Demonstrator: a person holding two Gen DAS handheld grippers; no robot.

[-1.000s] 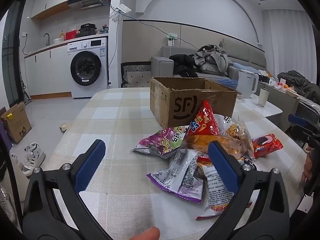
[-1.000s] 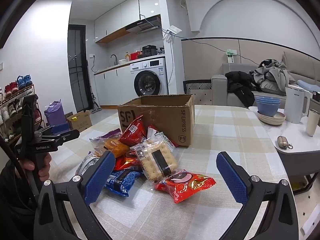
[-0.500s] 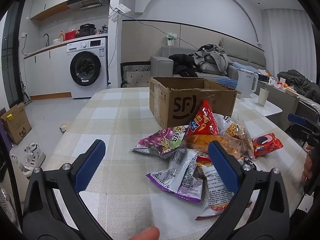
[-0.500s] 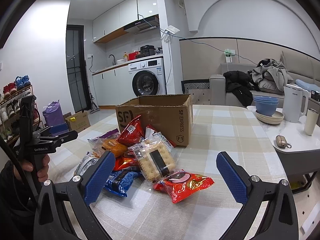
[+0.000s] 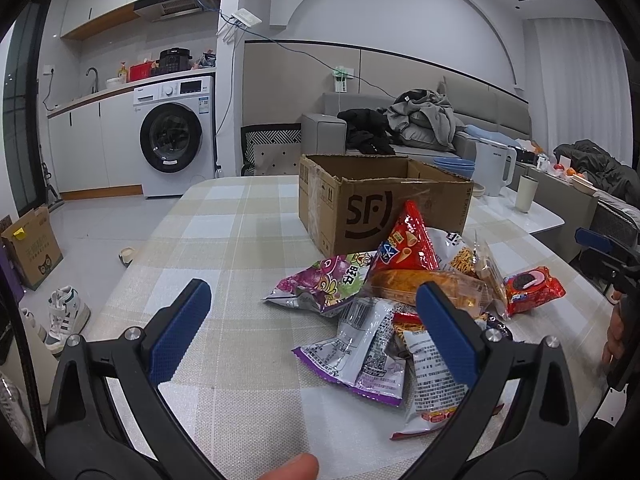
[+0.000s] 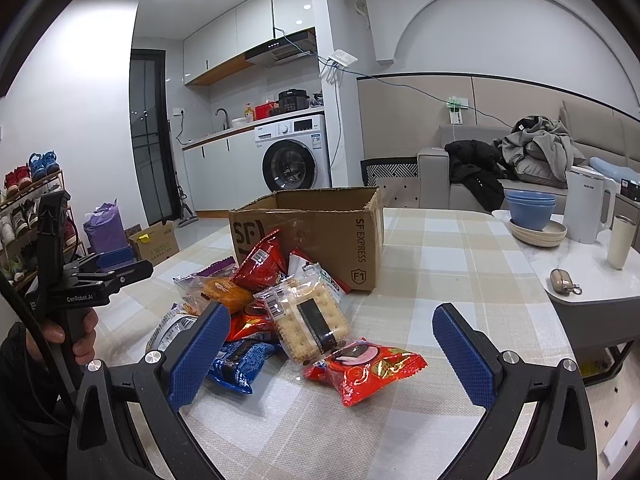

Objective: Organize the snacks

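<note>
No snack has yet been picked up; the step in hand is judged to be the approach to the first packet. The open brown cardboard box (image 6: 308, 236) printed with "SF" stands on the checked beige counter (image 6: 448, 256) and serves as the reference. The pile of snack packets (image 6: 280, 312) lies on the counter just in front of the box, the nearest packets leaning against its front wall.

The left gripper (image 5: 312, 332) is held wide open and empty, above the counter before the pile. The right gripper (image 6: 328, 348) is likewise spread wide and holds nothing; the red foil biscuit packet (image 6: 364, 368), the pile item farthest from the box, is framed between its jaws.

The next move is judged to require lowering one gripper over an outlying packet, closing on its edge, and carrying it over the box rim.
</note>
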